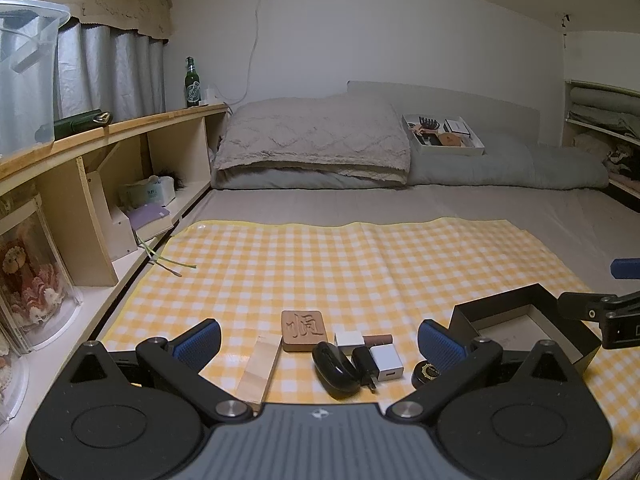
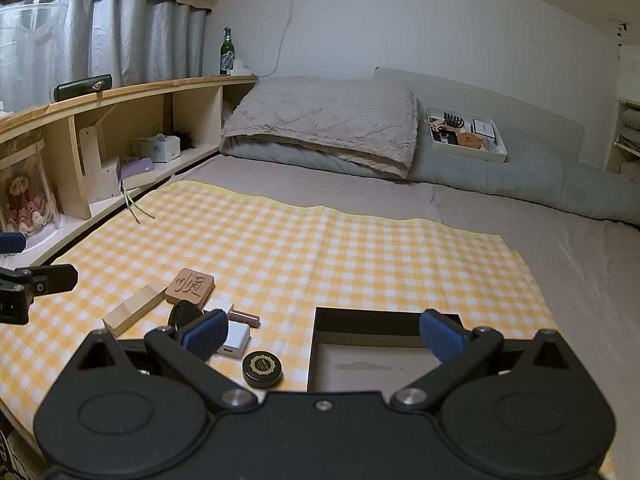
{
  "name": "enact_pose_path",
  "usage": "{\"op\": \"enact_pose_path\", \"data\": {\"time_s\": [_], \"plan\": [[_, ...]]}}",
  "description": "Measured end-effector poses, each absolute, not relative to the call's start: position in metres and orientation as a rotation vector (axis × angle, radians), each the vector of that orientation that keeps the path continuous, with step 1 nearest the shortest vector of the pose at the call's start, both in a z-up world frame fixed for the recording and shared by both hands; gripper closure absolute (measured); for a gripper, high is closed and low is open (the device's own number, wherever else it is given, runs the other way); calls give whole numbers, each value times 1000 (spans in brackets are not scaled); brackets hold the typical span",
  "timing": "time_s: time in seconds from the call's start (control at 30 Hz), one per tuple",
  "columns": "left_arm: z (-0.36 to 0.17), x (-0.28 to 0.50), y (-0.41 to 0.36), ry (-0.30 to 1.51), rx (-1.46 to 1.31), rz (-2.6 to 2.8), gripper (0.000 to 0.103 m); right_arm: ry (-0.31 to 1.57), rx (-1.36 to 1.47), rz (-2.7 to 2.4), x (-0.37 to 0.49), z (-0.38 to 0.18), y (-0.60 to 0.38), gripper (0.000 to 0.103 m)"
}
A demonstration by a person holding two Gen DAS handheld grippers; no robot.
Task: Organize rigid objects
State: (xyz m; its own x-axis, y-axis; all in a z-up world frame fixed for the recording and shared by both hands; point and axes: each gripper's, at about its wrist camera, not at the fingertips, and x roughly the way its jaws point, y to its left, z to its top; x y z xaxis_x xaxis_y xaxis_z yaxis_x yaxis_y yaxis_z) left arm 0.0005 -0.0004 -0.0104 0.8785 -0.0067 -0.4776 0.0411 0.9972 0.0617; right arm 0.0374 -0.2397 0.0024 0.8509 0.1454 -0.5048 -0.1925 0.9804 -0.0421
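On the yellow checked cloth (image 1: 320,264) lie a carved wooden block (image 1: 304,330), a pale wood bar (image 1: 260,368), a black case (image 1: 334,368), a black plug (image 1: 366,364), a white charger (image 1: 386,362), a white cube (image 1: 349,338), a brown tube (image 1: 378,338) and a round black tin (image 1: 426,372). An open black box (image 1: 524,320) stands to the right, empty inside. My left gripper (image 1: 319,342) is open above the small items. My right gripper (image 2: 322,334) is open, over the tin (image 2: 262,368) and the box (image 2: 376,356). The carved block (image 2: 190,286) and bar (image 2: 134,310) show left.
A wooden shelf unit (image 1: 120,160) runs along the left with a green bottle (image 1: 192,82) on top. A pillow (image 1: 316,140) and a white tray (image 1: 442,136) of small items lie at the bed's head. Grey sheet (image 2: 560,280) surrounds the cloth.
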Motion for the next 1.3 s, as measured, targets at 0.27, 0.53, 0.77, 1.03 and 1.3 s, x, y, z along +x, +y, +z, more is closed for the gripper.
{"op": "enact_pose_path", "data": {"time_s": [0.27, 0.53, 0.77, 1.03, 1.3], "plan": [[-9, 0, -3, 505, 69, -25, 0, 528, -99, 179, 37, 1, -238, 0], [-10, 2, -4, 515, 68, -24, 0, 530, -103, 180, 36, 1, -238, 0], [-10, 2, -3, 520, 68, -23, 0, 532, -106, 181, 37, -1, -238, 0], [-11, 2, -1, 525, 67, -22, 0, 533, -106, 182, 37, 0, -238, 0], [-11, 3, 1, 531, 62, -21, 0, 533, -106, 183, 37, -1, -239, 0]]}}
